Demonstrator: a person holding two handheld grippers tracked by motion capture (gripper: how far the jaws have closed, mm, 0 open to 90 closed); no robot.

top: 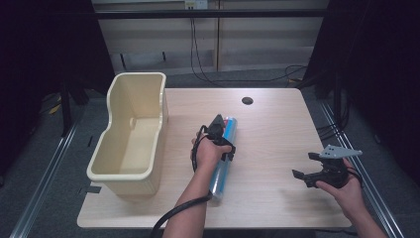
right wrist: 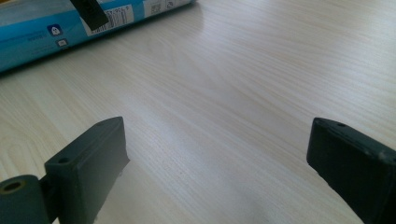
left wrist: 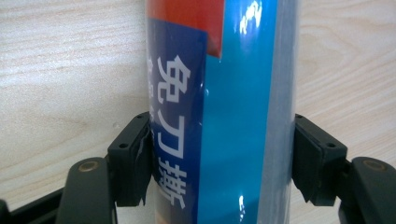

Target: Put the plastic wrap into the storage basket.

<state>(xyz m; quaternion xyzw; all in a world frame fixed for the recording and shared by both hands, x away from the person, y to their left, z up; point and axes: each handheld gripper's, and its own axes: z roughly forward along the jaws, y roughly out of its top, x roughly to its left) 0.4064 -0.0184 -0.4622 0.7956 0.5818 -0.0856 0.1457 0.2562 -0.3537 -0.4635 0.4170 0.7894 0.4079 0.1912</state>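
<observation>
The left gripper [left wrist: 224, 163] clamps the blue roll [left wrist: 224, 93] lying on the desk [top: 277, 129]. The right gripper [right wrist: 219, 158] gapes, nothing between its jaws

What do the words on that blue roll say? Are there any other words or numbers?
"免刀撕": white characters down the dark blue band of the blue roll, held between the left gripper jaws.
A second column of characters beside it: cut off, unreadable.
Barcode and small print on the roll's white label: too small to read.
Nothing else bears writing.
</observation>
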